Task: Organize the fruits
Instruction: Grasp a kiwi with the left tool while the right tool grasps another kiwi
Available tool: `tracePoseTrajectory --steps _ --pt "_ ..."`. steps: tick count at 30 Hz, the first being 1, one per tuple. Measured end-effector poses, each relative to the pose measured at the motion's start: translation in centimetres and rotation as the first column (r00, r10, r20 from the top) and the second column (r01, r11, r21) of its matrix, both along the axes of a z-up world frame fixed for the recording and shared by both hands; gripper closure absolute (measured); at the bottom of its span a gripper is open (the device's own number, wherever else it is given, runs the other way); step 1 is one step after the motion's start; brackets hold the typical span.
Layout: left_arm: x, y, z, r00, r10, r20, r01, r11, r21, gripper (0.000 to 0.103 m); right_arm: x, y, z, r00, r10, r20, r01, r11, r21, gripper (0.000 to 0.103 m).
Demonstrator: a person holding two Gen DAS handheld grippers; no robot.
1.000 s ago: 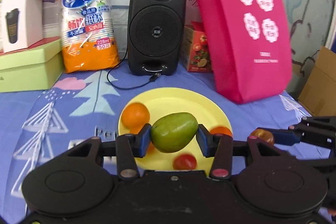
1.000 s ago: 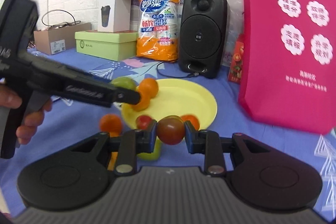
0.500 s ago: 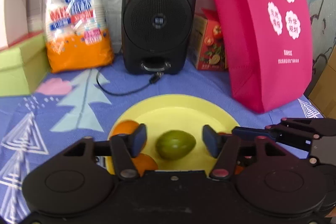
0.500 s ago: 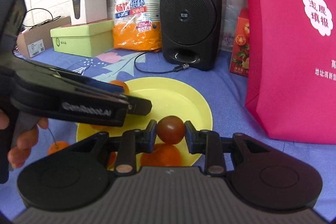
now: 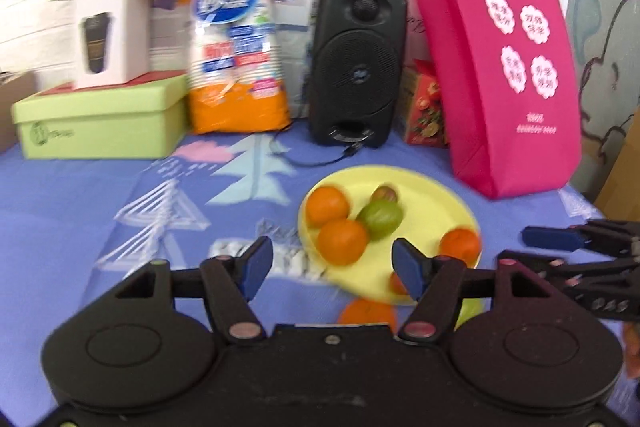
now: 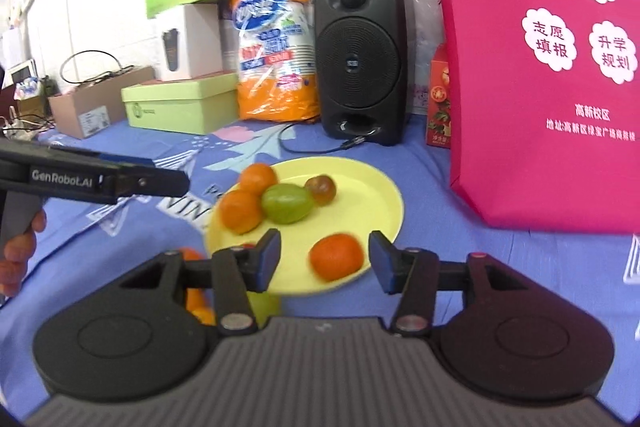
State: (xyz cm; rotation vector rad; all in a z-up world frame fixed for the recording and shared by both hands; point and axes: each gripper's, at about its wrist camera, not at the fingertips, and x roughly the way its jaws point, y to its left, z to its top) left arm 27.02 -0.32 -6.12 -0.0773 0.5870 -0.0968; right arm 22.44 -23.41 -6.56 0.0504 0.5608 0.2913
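A yellow plate (image 5: 432, 195) (image 6: 368, 187) on the blue cloth holds a green fruit (image 5: 379, 215) (image 6: 286, 203), a dark reddish-brown fruit (image 5: 385, 193) (image 6: 321, 188) and three oranges (image 5: 342, 235) (image 6: 240, 211). My left gripper (image 5: 333, 268) is open and empty, just short of the plate's near left rim. My right gripper (image 6: 325, 261) is open and empty over the plate's near rim, with one orange (image 6: 336, 256) between its fingers' line of sight. More fruit (image 5: 366, 311) (image 6: 192, 301) lies off the plate near the gripper bodies, partly hidden.
A black speaker (image 5: 356, 67) (image 6: 358, 55), a pink tote bag (image 5: 500, 67) (image 6: 552, 67), an orange bag of paper cups (image 5: 236, 51), a green box (image 5: 100, 119) and a small red carton (image 5: 424, 111) stand behind the plate. A cable (image 5: 316, 159) lies near the plate's far rim.
Both grippers have opened and pulled back. The green fruit left my left gripper and the dark fruit left my right gripper; both now lie on the plate.
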Motion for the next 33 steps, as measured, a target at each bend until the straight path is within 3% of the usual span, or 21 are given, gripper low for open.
tracePoseTrajectory --steps 11,20,28,29,33 --pt "-6.2 -0.7 -4.3 0.998 0.039 -0.058 -0.033 0.993 0.109 0.037 -6.3 4.1 -2.6 0.994 0.090 -0.060 -0.093 0.995 -0.041 0.053" --pt "-7.1 -3.1 -5.5 0.997 -0.046 -0.061 0.054 0.990 0.131 0.041 -6.8 7.7 -3.7 0.986 0.145 -0.079 -0.157 0.970 -0.187 0.064" --pt "-7.7 -1.9 -5.3 0.996 -0.049 -0.074 0.057 0.993 0.101 0.041 -5.1 8.3 -3.9 0.982 0.164 -0.096 -0.179 0.968 -0.174 0.071" --pt "-7.8 -2.1 -5.3 0.996 -0.054 -0.074 0.061 0.993 0.103 0.041 -5.0 8.1 -3.8 0.982 0.164 -0.094 -0.178 0.970 -0.166 0.078" --pt "-7.9 -3.0 -5.1 0.991 -0.113 -0.068 0.119 0.989 0.086 0.041 -5.7 7.0 -3.6 0.987 0.141 -0.084 -0.152 0.976 -0.155 0.077"
